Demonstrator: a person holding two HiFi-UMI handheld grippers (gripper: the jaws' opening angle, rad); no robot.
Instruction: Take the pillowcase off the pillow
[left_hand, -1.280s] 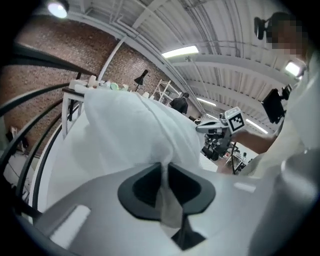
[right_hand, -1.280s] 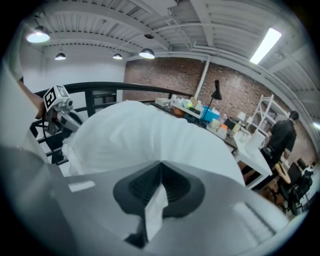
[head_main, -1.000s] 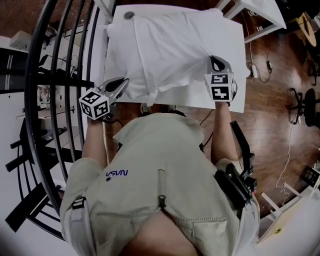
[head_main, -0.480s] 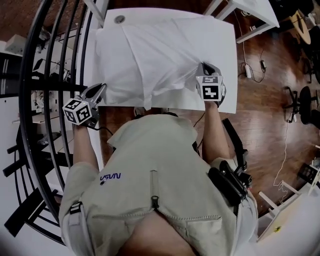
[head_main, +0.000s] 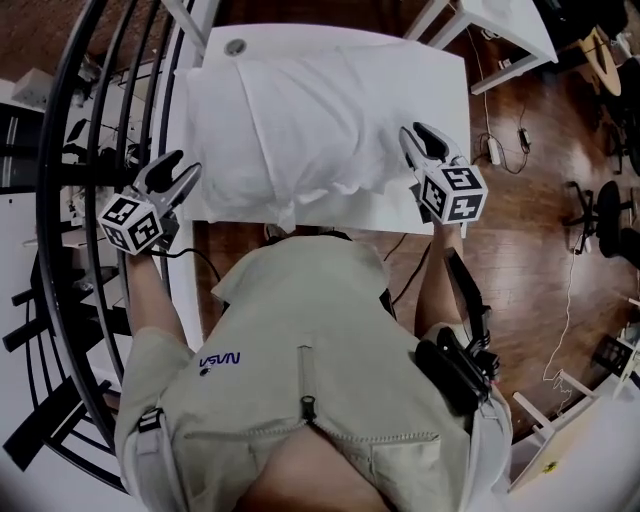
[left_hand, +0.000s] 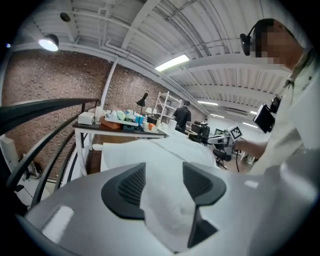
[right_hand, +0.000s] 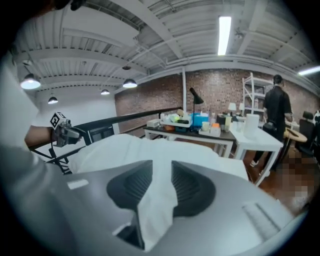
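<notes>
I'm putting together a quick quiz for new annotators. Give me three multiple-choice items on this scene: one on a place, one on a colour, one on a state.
1. Where does the pillow lie?
A on the floor; B on the white table; C on a chair.
2. What colour is the pillow?
A blue; B red; C white.
3. How do the left gripper's jaws stand?
A apart; B shut tight together; C clamped on a cup.

Answers:
1. B: the head view shows the pillow covering most of the table.
2. C: it is white all over.
3. A: the jaws have just been opening, and white cloth shows between them.
</notes>
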